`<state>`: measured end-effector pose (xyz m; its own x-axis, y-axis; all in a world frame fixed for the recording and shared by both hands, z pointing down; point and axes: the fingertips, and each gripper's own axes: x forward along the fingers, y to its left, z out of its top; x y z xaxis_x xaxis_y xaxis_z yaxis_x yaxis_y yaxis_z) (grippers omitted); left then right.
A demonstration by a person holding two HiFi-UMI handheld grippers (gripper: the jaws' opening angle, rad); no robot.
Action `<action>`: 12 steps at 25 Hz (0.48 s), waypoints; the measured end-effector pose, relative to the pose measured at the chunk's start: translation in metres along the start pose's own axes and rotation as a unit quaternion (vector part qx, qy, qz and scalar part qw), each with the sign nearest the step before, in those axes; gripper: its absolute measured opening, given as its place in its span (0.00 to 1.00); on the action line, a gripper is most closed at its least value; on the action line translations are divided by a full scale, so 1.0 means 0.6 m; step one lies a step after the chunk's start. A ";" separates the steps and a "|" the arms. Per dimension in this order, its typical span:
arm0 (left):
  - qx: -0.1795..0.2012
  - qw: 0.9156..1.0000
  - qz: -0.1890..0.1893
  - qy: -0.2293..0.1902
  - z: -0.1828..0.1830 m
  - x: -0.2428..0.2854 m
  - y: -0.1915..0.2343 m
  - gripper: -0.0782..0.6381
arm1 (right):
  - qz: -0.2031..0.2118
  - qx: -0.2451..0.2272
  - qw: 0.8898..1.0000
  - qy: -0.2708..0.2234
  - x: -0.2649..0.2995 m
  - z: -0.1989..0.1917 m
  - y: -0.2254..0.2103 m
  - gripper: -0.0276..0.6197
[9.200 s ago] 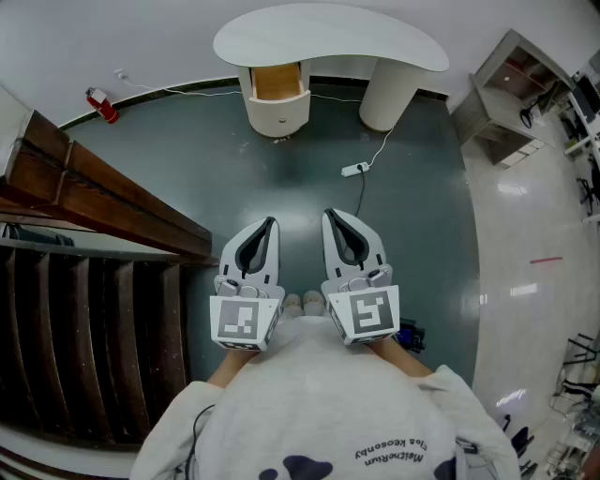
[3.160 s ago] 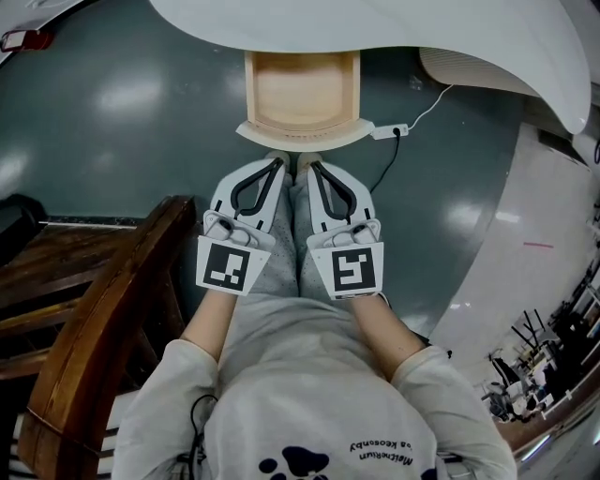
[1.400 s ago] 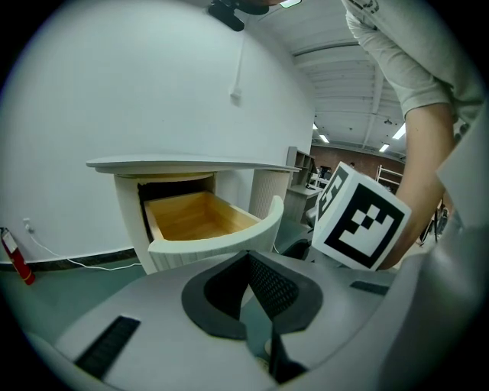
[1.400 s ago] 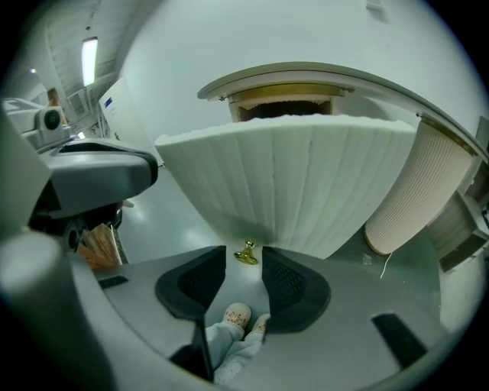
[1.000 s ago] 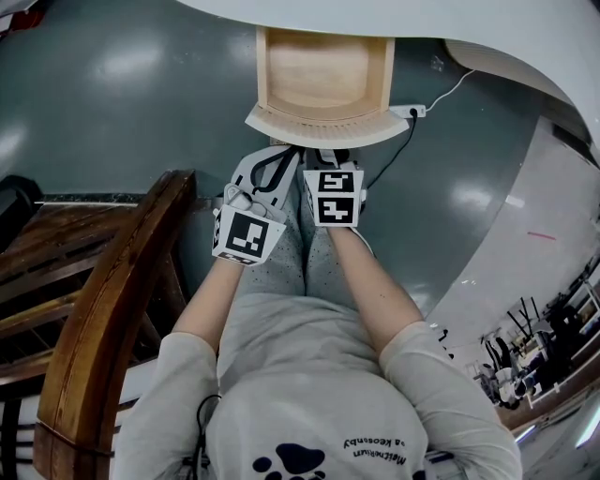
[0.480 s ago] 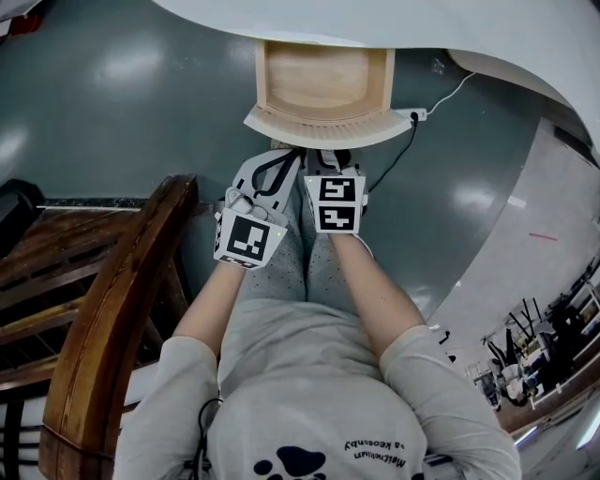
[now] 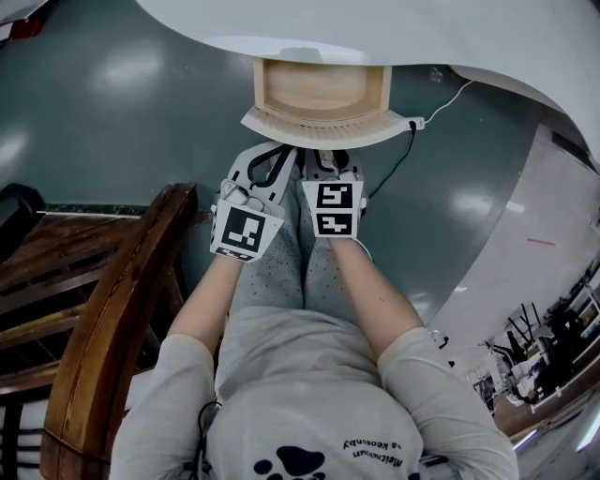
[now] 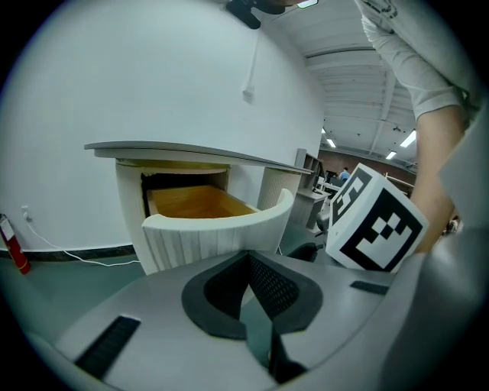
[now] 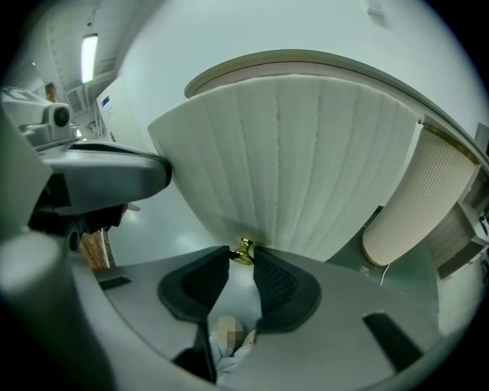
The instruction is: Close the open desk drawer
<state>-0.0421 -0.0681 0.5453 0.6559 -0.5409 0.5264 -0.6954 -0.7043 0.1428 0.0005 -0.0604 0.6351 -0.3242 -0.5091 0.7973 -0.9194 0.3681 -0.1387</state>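
While the drawer [image 7: 323, 131] stands part-way out of the desk, person: stands facing it, both arms stretched forward and low, because the drawer sits just under the desktop.
Shirt: carries a dark paw print and a line of lettering, upside down from the head view and too small to read reliably.
Wooden rail [image 7: 103, 309]: runs along the near left, clear of the arms.
Left gripper [image 7: 267, 161]: jaws pressed together on nothing, held just left of its partner and short of the drawer front, apparently in reserve.
Right gripper [image 7: 328, 161]: tips tucked under the curved front, jaws clenched on the brass knob [image 9: 243, 250], probably to steer the drawer straight as it is pushed in.
Marker cubes: black-and-white square patterns only, no words.
Drawer front: white, ribbed and bowed towards the person; the pale wooden box behind it looks empty.
Desk [image 7: 422, 28]: white rounded top on ribbed pedestals, overhanging the far part of the drawer; no brand visible.
Power strip [image 7: 412, 123]: on the floor at the far right, its cable trailing away.
Fire extinguisher [image 8: 11, 244]: red, by the far wall at left; label illegible.
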 end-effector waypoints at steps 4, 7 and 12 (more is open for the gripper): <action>0.001 1.000 0.003 -0.004 0.010 0.009 0.012 0.12 | 0.000 -0.004 1.000 -0.004 0.008 0.017 -0.009 0.21; -0.001 1.000 0.005 -0.005 0.012 0.012 0.020 0.12 | -0.002 -0.005 1.000 -0.008 0.014 0.028 -0.013 0.21; -0.005 1.000 0.011 -0.003 0.011 0.021 0.034 0.12 | -0.003 -0.007 1.000 -0.011 0.024 0.046 -0.022 0.21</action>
<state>-0.0461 -0.0923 0.5489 0.6428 -0.5587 0.5240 -0.7121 -0.6880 0.1400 0.0017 -0.0939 0.6323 -0.3244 -0.5276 0.7851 -0.9181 0.3756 -0.1269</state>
